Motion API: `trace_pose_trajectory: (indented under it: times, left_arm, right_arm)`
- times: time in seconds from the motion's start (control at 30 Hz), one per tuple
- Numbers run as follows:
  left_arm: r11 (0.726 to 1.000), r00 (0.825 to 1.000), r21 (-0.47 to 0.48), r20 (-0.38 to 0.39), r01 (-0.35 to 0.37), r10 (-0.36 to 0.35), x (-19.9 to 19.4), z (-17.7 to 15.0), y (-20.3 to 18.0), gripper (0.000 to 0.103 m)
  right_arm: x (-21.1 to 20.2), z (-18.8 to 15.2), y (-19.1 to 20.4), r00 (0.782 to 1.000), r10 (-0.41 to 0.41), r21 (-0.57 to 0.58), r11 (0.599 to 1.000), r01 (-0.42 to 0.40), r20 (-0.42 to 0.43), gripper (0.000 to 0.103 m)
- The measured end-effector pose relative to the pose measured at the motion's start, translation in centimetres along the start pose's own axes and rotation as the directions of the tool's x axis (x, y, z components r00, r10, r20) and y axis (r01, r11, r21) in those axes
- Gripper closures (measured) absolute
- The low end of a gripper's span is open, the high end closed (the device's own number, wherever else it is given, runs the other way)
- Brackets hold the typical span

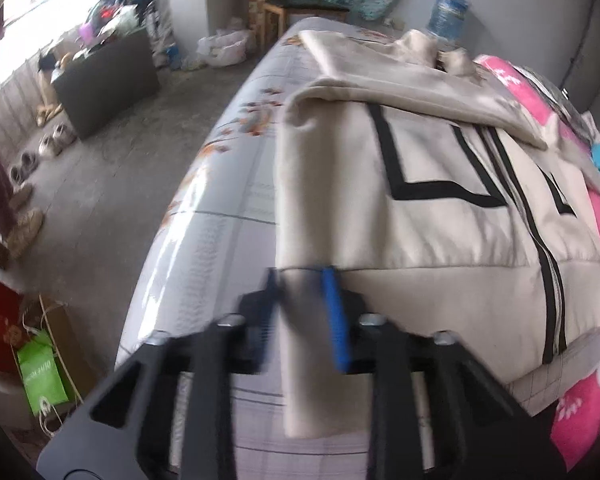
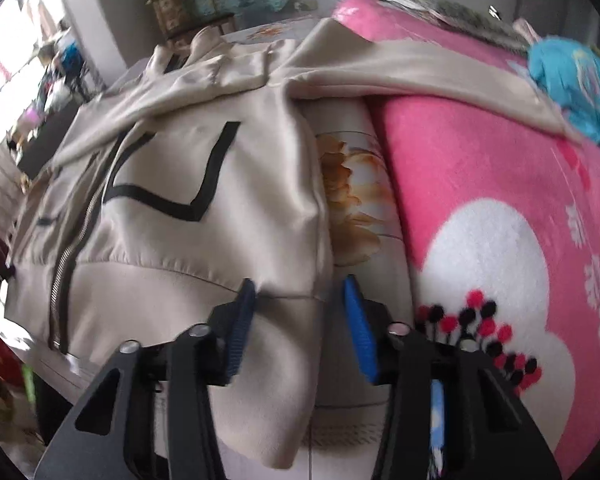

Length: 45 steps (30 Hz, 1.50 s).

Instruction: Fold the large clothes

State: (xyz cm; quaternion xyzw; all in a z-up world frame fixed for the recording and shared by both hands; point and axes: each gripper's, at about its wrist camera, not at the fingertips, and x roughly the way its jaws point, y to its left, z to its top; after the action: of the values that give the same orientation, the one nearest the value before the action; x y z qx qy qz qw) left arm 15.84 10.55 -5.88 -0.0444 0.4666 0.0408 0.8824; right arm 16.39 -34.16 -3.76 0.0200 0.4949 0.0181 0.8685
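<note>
Left wrist view: bedroom, grey concrete floor (image 1: pixel 112 208), shoes along the wall, green bag (image 1: pixel 44 372) at lower left. Bed sheet (image 1: pixel 228 184) is pale with an orange floral print. Beige jacket (image 1: pixel 440 232) lies front-up on it, zip closed, black trim lines on the chest, one sleeve folded across the top. Left gripper (image 1: pixel 306 312) sits at the jacket's near-left hem corner. Jaws narrow, with a band of hem fabric running between the blue pads (image 1: pixel 336 312). Looks clamped on the jacket, though motion blur makes pad contact hard to confirm.

Right wrist view: same bed, with a pink blanket (image 2: pixel 480 152) with a white pattern to the right and a blue cloth (image 2: pixel 568 76) at the far right. Right gripper (image 2: pixel 300 312) is at the jacket's (image 2: pixel 180 240) near-right hem corner. Jaws stand apart, straddling the side edge: 1 pad (image 2: pixel 242 320) rests on fabric, the other sits over bare sheet. Not gripping.

Risks, my read:
- The 2 corners are in unequal state. If the left lifts first, the hem skews and the fold goes diagonal.
- The right jaw could close on 1 layer only, or catch the sheet too, dragging bedding along.
- The left hold looks shallow near the edge, and slick fabric may slip out on lift.
- The folded sleeve could slide off if the body is pulled fast.
</note>
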Motion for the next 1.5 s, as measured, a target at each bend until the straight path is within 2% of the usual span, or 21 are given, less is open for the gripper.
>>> trace_pose_trajectory:
  times: [0.07, 0.17, 0.23, 0.27, 0.33, 0.4, 0.47, 0.53, 0.57, 0.63, 0.67, 0.7, 0.73, 0.83, 0.87, 1.0, 1.13, 1.2, 1.27, 1.37, 1.5]
  left_arm:
    - [0.998, 0.999, 0.056, 0.013, -0.037, 0.036, -0.4, 0.1, -0.8, 0.098]
    - [0.996, 0.998, 0.083, 0.048, -0.043, 0.039, -3.4, 0.9, -0.4, 0.098]
    - [0.997, 0.999, 0.073, 0.040, -0.005, 0.002, -5.9, 1.2, 0.7, 0.098]
    - [0.997, 1.000, 0.073, 0.030, -0.005, 0.003, -6.8, 1.1, 1.0, 0.099]
    - [0.994, 0.999, 0.094, 0.015, -0.053, 0.052, -7.5, 0.3, 1.7, 0.099]
    - [0.994, 0.996, 0.090, -0.046, -0.070, 0.074, -6.1, -0.9, 2.5, 0.098]
    - [0.997, 0.990, 0.064, -0.133, -0.043, 0.051, -3.7, -2.4, 3.4, 0.096]
    - [0.997, 0.993, 0.065, -0.108, -0.034, 0.041, -3.5, -2.9, 3.7, 0.090]
    - [0.997, 0.994, 0.070, -0.105, -0.031, 0.039, -3.9, -2.8, 3.9, 0.089]
    - [0.996, 0.995, 0.081, -0.093, -0.025, 0.033, -4.9, -2.4, 4.6, 0.088]
    - [0.995, 0.996, 0.092, -0.083, -0.039, 0.046, -5.3, -2.2, 4.9, 0.083]
    - [0.993, 0.995, 0.106, -0.074, -0.058, 0.066, -5.7, -1.9, 5.2, 0.079]
    - [0.990, 0.994, 0.119, -0.063, -0.079, 0.086, -6.1, -1.5, 5.5, 0.074]
    - [0.990, 0.997, 0.116, -0.019, -0.074, 0.077, -6.8, 1.1, 5.5, 0.069]
    - [0.992, 0.998, 0.110, -0.001, -0.063, 0.064, -7.1, 2.1, 5.3, 0.067]
    - [0.993, 0.995, 0.085, 0.061, 0.077, -0.082, -7.5, 7.7, 2.7, 0.061]
    - [0.984, 0.987, 0.132, 0.083, 0.123, -0.134, -4.9, 12.8, -1.9, 0.053]
    - [0.979, 0.987, 0.158, 0.078, 0.126, -0.139, -2.8, 14.7, -4.5, 0.045]
    - [0.976, 0.988, 0.179, 0.069, 0.123, -0.137, -0.5, 16.1, -6.9, 0.035]
    - [0.975, 0.993, 0.207, 0.063, 0.086, -0.101, 3.1, 17.5, -10.3, 0.024]
    - [0.974, 1.000, 0.225, -0.006, 0.025, -0.024, 8.5, 17.5, -12.4, 0.021]
  right_arm:
    - [-0.6, 0.6, 0.3, 1.000, -0.012, -0.019, 1.000, 0.012, 0.018, 0.088]
    - [-4.2, 1.4, 0.2, 0.995, 0.023, -0.016, 1.000, -0.022, 0.097, 0.091]
    - [-6.7, 1.6, 0.1, 0.990, 0.066, -0.009, 0.998, -0.065, 0.122, 0.091]
    - [-7.3, 1.2, 0.0, 0.990, 0.081, -0.006, 0.997, -0.081, 0.114, 0.091]
    - [-6.6, 0.5, -0.2, 0.992, 0.107, 0.013, 0.994, -0.109, 0.071, 0.091]
    - [-3.5, -1.2, -0.7, 0.990, 0.132, 0.050, 0.990, -0.130, -0.044, 0.091]
    - [-1.2, -2.0, -1.4, 0.987, 0.123, 0.078, 0.990, -0.115, -0.107, 0.088]
    - [-1.7, -1.9, -2.3, 0.982, 0.165, 0.112, 0.982, -0.155, -0.090, 0.087]
    - [-2.6, -1.5, -2.4, 0.985, 0.154, 0.103, 0.984, -0.146, -0.077, 0.083]
    - [-4.2, -0.8, -2.3, 0.996, 0.074, 0.041, 0.997, -0.072, -0.051, 0.076]
    - [-4.9, -0.4, -2.2, 0.999, 0.016, 0.003, 1.000, -0.016, -0.038, 0.069]
    - [-5.8, 0.1, -2.0, 0.999, -0.031, -0.033, 0.999, 0.031, -0.020, 0.062]
    - [-6.2, 0.7, -1.9, 0.999, -0.039, -0.046, 0.998, 0.039, -0.011, 0.060]
    - [-6.7, 3.1, -0.7, 1.000, -0.012, -0.093, 0.996, 0.014, 0.027, 0.058]
    - [-6.6, 4.0, -0.4, 0.999, 0.001, -0.105, 0.995, 0.003, 0.037, 0.058]
    - [-5.3, 8.6, 1.8, 0.994, 0.063, -0.151, 0.987, -0.048, 0.092, 0.058]
    - [-2.7, 12.3, 1.9, 0.992, 0.090, -0.110, 0.991, -0.079, 0.093, 0.057]
    - [-1.3, 13.7, 1.3, 0.991, 0.092, -0.067, 0.994, -0.086, 0.093, 0.041]
    - [0.0, 14.7, 0.7, 0.993, 0.081, -0.036, 0.996, -0.078, 0.091, 0.037]
    - [1.5, 15.7, 0.9, 0.993, 0.075, -0.022, 0.997, -0.073, 0.094, 0.036]
    - [3.6, 16.8, 2.7, 0.991, 0.111, -0.047, 0.993, -0.108, 0.078, 0.036]
